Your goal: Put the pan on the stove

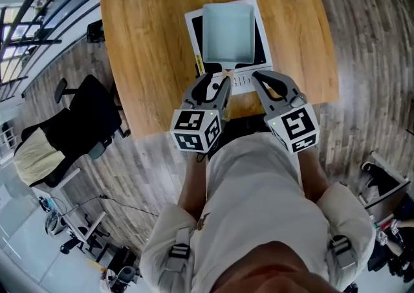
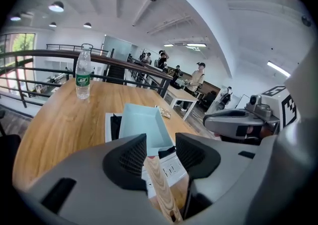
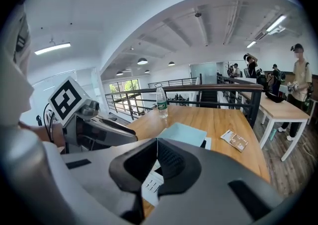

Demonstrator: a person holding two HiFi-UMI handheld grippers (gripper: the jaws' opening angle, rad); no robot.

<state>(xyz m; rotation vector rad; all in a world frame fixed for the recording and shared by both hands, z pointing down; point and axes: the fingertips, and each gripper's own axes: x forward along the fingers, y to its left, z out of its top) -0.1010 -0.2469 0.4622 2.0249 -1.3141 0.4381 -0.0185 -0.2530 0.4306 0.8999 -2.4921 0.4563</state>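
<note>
Left gripper (image 2: 160,144), at the near edge of the wooden table (image 1: 149,59), holds its jaws apart astride the pale wooden handle (image 2: 160,184) of the light-blue rectangular pan (image 1: 228,32) resting on the white, black-topped stove (image 1: 191,26) ahead, while the right gripper (image 3: 156,142) alongside is closed on nothing.

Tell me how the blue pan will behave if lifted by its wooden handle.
The pan looks shallow, thin-walled and empty, so it is probably light and stiff. Its wooden handle sits at one end, so the far end will likely droop. On the smooth stove it would probably slide if pushed.
</note>
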